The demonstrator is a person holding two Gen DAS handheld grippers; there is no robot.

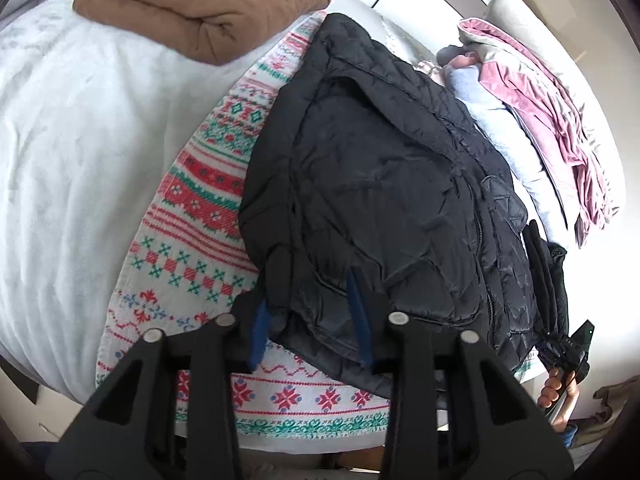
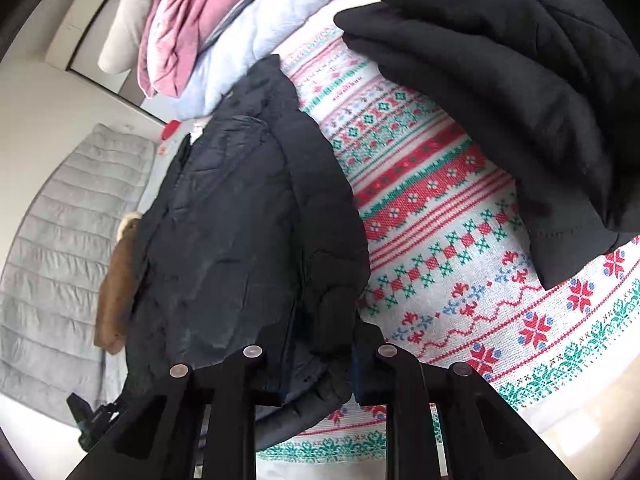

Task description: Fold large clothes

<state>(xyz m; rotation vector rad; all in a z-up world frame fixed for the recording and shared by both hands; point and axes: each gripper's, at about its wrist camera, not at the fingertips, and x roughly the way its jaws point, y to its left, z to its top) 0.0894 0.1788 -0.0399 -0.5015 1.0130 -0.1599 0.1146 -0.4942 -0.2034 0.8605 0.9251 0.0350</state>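
A black quilted puffer jacket (image 1: 384, 184) lies folded lengthways on a red, green and white patterned blanket (image 1: 192, 208) on the bed. My left gripper (image 1: 312, 320) is at the jacket's near hem, its blue-padded fingers (image 1: 358, 316) apart with the hem corner between them. In the right wrist view the jacket (image 2: 240, 232) runs away from me; my right gripper (image 2: 316, 364) is at its near edge, with jacket fabric bunched between the fingers. The right gripper also shows at the far right of the left wrist view (image 1: 568, 352), held by a hand.
A folded brown blanket (image 1: 200, 4) sits on the white duvet (image 1: 80, 140). A pile of pink, grey and light blue clothes (image 1: 536, 112) lies beyond the jacket. A folded black garment (image 2: 520, 80) lies on the patterned blanket (image 2: 440, 240) to the right.
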